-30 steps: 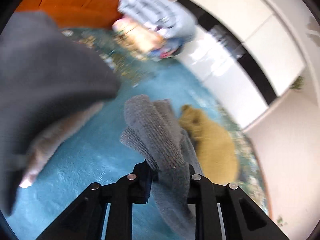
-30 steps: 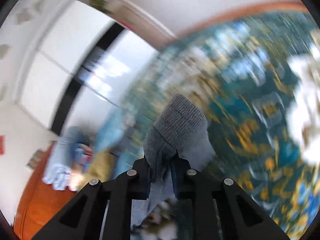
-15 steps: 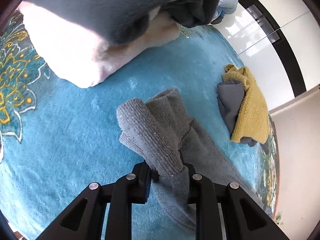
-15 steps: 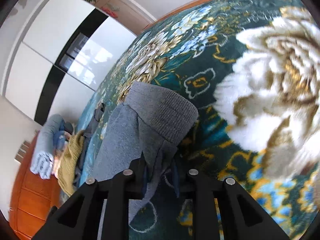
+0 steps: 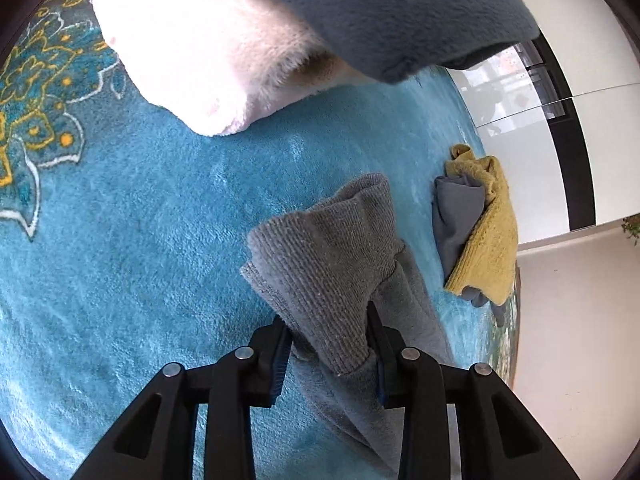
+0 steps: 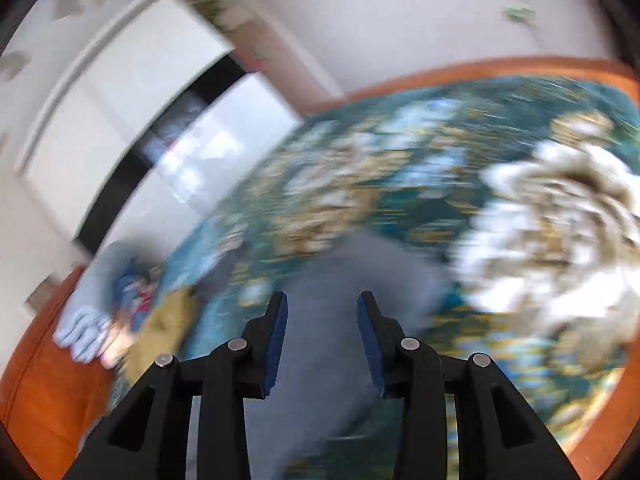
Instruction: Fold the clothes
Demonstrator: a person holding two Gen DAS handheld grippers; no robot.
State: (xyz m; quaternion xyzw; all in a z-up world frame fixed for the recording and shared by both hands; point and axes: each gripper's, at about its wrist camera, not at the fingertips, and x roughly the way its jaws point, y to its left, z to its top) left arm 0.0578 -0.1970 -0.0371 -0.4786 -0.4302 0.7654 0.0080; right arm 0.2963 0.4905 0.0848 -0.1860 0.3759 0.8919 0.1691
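Observation:
A grey garment with a ribbed cuff (image 5: 328, 248) lies on the teal carpet (image 5: 140, 260). My left gripper (image 5: 326, 316) has the cuff standing between its jaws, which are opening. The blue pad faces show beside the cloth, so the hold is loose. In the blurred right wrist view, my right gripper (image 6: 322, 300) is also opening, with nothing between its fingers. The grey garment (image 6: 332, 352) lies flat on the carpet below and beyond them.
A person's pale pink fluffy sock (image 5: 208, 40) and blue-grey fleece leg (image 5: 380, 8) fill the top of the left view. A yellow knit with grey cloth (image 5: 488, 232) lies to the right. White cabinets (image 5: 568, 120) stand behind. A pale blue clothes pile (image 6: 88, 320) sits on the wooden floor (image 6: 40, 380).
The right gripper has let go of the grey cuff, spread its jaws and swung away fast. The left jaws have widened around the cuff, and that gripper sank towards the carpet, then stayed.

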